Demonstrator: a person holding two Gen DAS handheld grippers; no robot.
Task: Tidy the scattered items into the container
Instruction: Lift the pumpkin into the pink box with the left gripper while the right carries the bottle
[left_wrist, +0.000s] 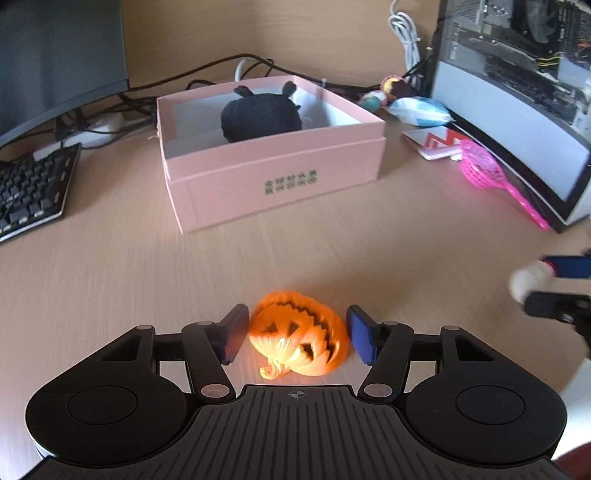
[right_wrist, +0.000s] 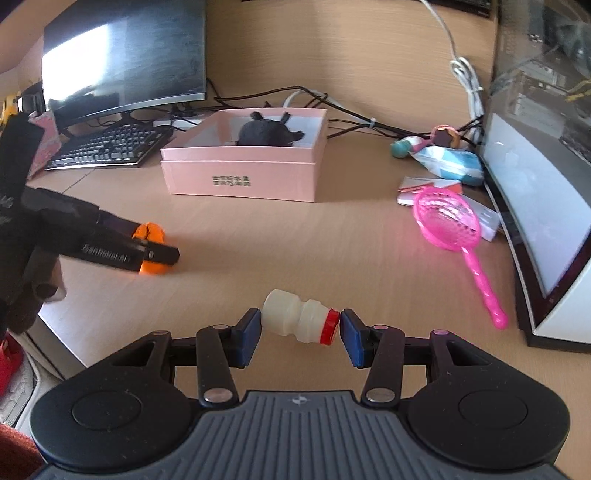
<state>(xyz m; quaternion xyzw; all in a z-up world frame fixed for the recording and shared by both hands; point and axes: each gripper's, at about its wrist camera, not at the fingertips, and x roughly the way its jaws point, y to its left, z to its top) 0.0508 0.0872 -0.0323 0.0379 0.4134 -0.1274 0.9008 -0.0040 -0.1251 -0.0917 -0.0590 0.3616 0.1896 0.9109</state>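
Observation:
An orange jack-o'-lantern toy (left_wrist: 299, 332) lies on the wooden desk between the blue pads of my left gripper (left_wrist: 297, 334), and both pads touch its sides. In the right wrist view the same toy (right_wrist: 149, 232) shows behind the left gripper's finger (right_wrist: 155, 254). My right gripper (right_wrist: 301, 326) is shut on a small white bottle (right_wrist: 291, 319) with a red cap, held end to end. The pink box (left_wrist: 273, 166) stands open further back on the desk, with a black plush toy (left_wrist: 262, 116) inside it.
A pink mesh scoop (right_wrist: 447, 221) lies at the right beside a computer case (right_wrist: 546, 206). A blue-and-white packet (right_wrist: 450, 162), small toys and cables sit behind it. A keyboard (right_wrist: 110, 147) and monitor (right_wrist: 125, 62) stand at the left.

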